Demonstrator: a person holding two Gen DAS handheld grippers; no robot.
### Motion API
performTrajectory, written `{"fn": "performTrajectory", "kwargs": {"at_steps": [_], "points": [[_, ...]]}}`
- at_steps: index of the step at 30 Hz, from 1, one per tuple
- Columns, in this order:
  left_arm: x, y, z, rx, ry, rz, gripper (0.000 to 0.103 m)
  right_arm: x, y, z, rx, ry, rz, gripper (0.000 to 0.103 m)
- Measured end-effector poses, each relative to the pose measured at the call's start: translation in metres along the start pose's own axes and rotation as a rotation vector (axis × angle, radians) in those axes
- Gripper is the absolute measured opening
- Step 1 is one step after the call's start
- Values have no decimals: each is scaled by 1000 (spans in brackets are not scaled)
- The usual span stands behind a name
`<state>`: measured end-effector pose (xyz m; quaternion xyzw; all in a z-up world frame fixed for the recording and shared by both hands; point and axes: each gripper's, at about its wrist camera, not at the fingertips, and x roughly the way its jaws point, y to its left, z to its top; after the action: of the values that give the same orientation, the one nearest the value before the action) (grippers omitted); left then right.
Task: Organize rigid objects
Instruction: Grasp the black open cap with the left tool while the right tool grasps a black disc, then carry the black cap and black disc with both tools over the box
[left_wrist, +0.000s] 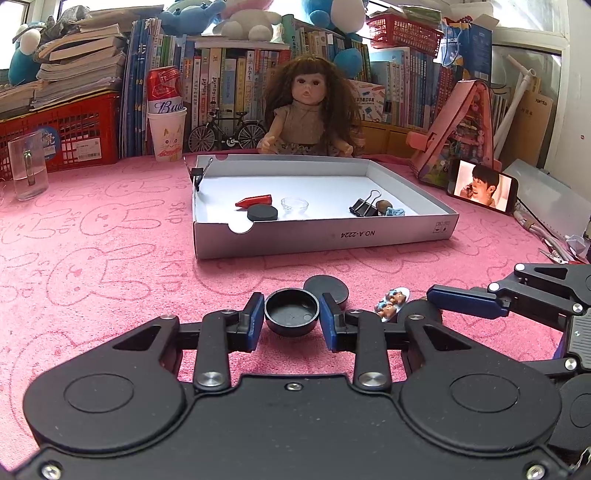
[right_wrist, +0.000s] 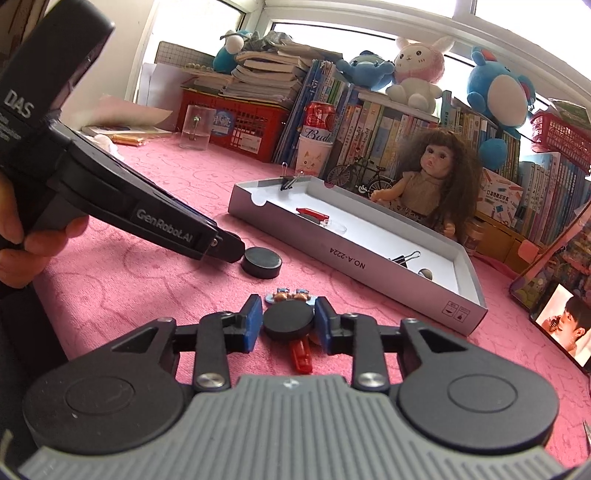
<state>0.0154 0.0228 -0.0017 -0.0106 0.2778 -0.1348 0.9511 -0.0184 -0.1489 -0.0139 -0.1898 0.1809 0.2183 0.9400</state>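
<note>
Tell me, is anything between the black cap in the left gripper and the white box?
Partly. A second black cap lies on the pink cloth just beyond the held black cap, slightly to its right. Past that, only bare cloth reaches the white box, whose low front wall the cap must clear.

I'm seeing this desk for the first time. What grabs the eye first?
A long-haired doll sits behind the open white box on the pink cloth. Up close, the left gripper clamps a black cap; plush toys top the bookshelf.
</note>
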Motion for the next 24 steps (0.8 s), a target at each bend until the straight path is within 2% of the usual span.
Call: {"fn": "performTrajectory", "kwargs": {"at_steps": [3,4,5,7,9,13,15,16,17,21,24], "points": [[0,0,0,-2,-2,2,30,2,-1,2,3,3,5,46],[0,0,0,-3,-3,3,30,2,0,2,3,4,6,41],[0,1,0,-4,-5,3,30,2,0,3,0,3,0,30],[0,1,0,-5,-8,4,30,2,-3,3,12,0,-4,27],[0,1,2,-4,-12,5,30,1,-6,4,34,-2,-10,18],[0,2,6,-5,-21,7,30,1,-16,6,83,-4,-23,15],[0,2,7,-7,-24,7,30,-1,-19,6,95,-6,0,18],[0,2,8,-7,-24,7,30,-4,-18,5,90,-14,12,23],[0,2,8,-6,-24,7,30,-5,-16,5,73,-17,18,38],[1,1,8,-5,-18,7,30,-7,-3,2,-23,-3,22,44],[1,1,8,-5,-18,6,30,-3,3,1,-49,17,18,47]]}}
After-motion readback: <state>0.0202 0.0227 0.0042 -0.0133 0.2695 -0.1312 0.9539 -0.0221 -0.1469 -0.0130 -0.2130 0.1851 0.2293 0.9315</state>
